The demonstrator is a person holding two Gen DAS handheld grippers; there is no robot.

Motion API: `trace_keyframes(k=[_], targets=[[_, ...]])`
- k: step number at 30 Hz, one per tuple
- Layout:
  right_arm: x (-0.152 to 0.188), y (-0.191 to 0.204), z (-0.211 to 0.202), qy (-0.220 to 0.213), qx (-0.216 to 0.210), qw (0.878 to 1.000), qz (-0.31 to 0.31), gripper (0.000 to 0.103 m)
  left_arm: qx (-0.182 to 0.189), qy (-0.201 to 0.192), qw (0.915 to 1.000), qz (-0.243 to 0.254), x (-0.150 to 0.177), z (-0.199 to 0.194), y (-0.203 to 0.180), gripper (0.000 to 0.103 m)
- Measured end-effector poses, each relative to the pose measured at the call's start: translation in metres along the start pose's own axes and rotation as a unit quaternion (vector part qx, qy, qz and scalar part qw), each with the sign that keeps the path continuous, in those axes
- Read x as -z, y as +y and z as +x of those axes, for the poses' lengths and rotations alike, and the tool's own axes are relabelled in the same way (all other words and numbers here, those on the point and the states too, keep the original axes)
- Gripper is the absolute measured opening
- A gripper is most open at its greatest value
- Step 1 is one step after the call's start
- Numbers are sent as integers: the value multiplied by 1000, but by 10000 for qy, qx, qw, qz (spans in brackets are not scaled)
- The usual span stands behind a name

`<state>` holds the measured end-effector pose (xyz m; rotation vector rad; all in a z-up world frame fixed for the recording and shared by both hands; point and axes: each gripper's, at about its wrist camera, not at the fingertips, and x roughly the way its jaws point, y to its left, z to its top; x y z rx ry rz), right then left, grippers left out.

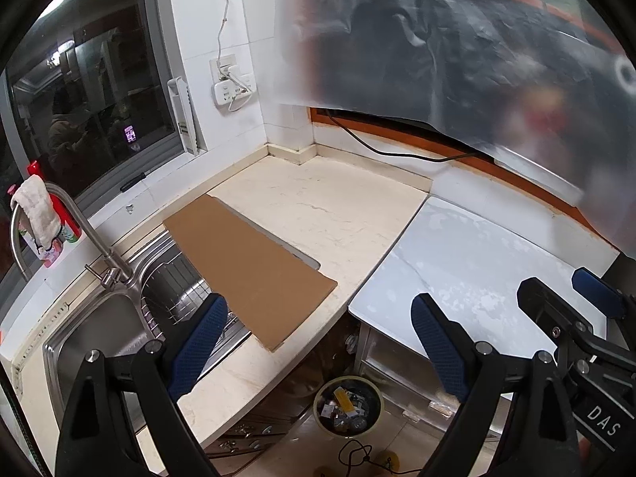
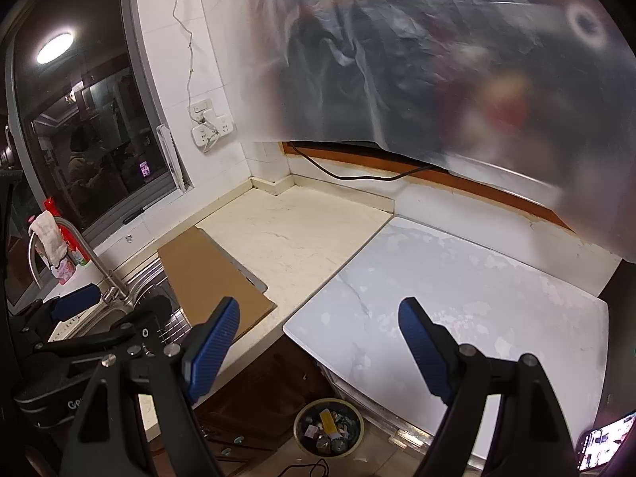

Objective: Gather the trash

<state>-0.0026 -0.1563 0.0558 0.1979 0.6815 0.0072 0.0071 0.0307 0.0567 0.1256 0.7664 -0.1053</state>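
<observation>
Plainly, both tools are held wide with nothing between the fingers — the left hand-held gripper (image 1: 318, 342) and the right hand-held gripper (image 2: 318, 349). No loose trash is seen on the worktop (image 1: 330, 214); the only candidate is judged to be the cardboard sheet (image 1: 246, 266), laid flat across the sink (image 1: 91, 334), its long axis running from far left to near right. Its near corner overhangs the edge — a clumsy pinch could tip it to the floor beside the trash bin (image 1: 348, 405).
</observation>
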Motion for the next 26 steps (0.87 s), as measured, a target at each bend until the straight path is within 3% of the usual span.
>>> trace_keyframes(k=[26], targets=[[8, 9, 3, 46, 144, 9998, 119, 83, 119, 81, 9998, 123, 2, 7, 11, 91]])
